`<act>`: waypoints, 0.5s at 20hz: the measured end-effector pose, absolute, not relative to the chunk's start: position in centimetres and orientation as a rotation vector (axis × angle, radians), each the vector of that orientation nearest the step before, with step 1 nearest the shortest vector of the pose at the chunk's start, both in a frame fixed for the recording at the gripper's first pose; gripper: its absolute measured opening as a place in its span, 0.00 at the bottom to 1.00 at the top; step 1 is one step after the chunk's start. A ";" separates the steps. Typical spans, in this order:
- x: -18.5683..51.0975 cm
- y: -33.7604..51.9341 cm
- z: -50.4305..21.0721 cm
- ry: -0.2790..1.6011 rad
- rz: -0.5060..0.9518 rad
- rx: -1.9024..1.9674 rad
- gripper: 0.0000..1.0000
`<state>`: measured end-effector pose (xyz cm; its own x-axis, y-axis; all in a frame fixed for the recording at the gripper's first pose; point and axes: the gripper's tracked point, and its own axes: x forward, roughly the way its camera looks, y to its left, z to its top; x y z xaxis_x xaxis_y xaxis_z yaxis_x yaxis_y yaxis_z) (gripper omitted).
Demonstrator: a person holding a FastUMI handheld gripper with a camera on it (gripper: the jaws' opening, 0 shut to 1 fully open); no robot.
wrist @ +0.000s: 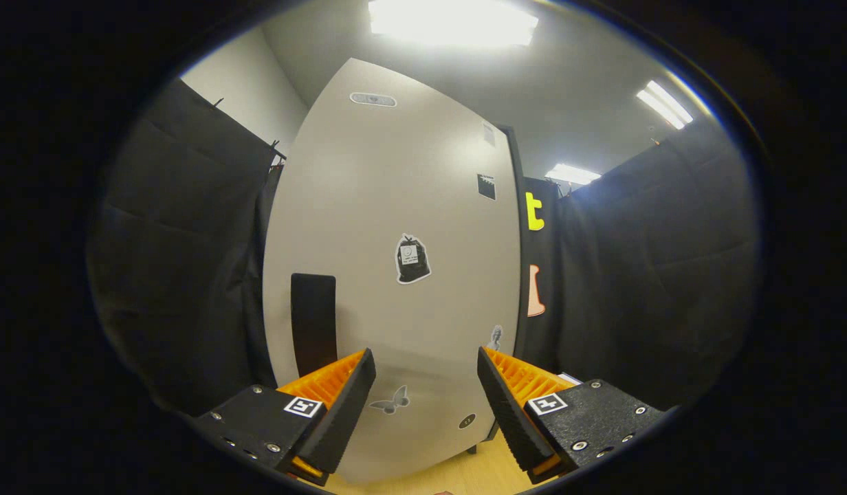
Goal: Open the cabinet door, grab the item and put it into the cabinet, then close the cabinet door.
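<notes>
Ahead, we faced closed cabinet door (396, 227), pale and tall, just beyond fingers. Left of door, we saw black curtain (183, 261). On door itself: dark handle recess (313, 323) near its left edge, bag sticker (412, 259) at its middle, butterfly sticker (390, 401) low down. Gripper (427, 385) held jaws wide apart, nothing between them, door untouched. Item to stow we could not locate. Below door ran wooden floor (465, 474).

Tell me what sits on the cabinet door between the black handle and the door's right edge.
In the gripper view, a black bag sticker sits on the cabinet door, right of the black handle. The open claw holds nothing.
</notes>
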<state>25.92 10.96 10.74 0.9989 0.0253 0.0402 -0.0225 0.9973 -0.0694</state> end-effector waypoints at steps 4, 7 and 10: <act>27.5 13.8 10.3 -0.028 0.059 -0.078 0.93; 28.1 14.2 10.3 -0.027 0.060 -0.073 0.91; 27.7 14.3 9.9 0.002 0.085 -0.024 0.93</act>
